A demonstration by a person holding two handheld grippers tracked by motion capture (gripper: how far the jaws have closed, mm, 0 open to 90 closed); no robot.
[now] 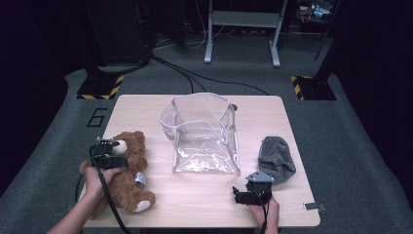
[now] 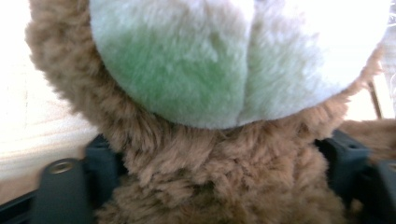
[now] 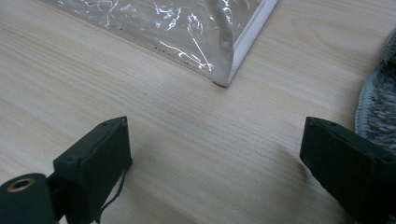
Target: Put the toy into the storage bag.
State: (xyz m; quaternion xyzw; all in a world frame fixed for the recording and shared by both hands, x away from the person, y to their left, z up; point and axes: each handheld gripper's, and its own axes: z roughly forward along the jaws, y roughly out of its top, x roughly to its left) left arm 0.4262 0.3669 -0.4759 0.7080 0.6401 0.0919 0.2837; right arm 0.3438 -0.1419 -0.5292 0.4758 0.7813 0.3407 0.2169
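A brown teddy bear (image 1: 130,178) lies on its back at the table's left front. My left gripper (image 1: 116,151) is at the bear's head, just under the white muzzle (image 2: 224,60). Brown fur fills the gap between its two jaws and bulges against both, so it is shut on the bear. A clear plastic bag (image 1: 204,131) stands open-topped in the middle of the table. My right gripper (image 1: 241,195) rests open near the front edge. Bare wood lies between its jaws in the right gripper view, with the bag's corner (image 3: 224,70) just ahead.
A grey knitted cloth (image 1: 276,158) lies right of the bag, close to my right gripper; its edge (image 3: 378,93) shows beside the right jaw. The wooden table (image 1: 146,109) has free room at its back and front middle. A metal stand (image 1: 242,29) is on the floor behind.
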